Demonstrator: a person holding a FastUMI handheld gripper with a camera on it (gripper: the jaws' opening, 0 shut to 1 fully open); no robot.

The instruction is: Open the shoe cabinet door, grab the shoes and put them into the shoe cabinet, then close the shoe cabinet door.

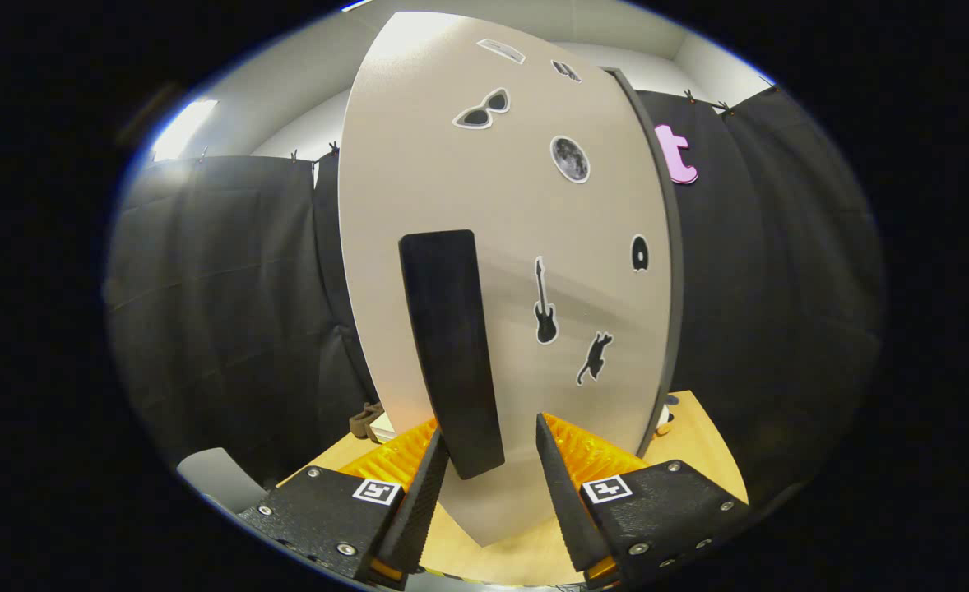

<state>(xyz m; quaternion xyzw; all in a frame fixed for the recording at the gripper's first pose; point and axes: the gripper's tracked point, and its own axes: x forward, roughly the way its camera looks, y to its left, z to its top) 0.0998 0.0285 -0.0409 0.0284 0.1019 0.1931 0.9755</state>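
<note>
Cabinet door (468,189), matte, between open gripper (493,448)

Bright overhead light, glare atop door (484,205); strong fisheye bending; sharp focus.

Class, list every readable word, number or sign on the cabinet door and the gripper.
Cabinet door: no words; picture stickers only (sunglasses, moon, guitar, cat).
Two top stickers: too blurred to read.
Hand-held gripper, open astride the black handle: square coded markers, no readable text.
</note>
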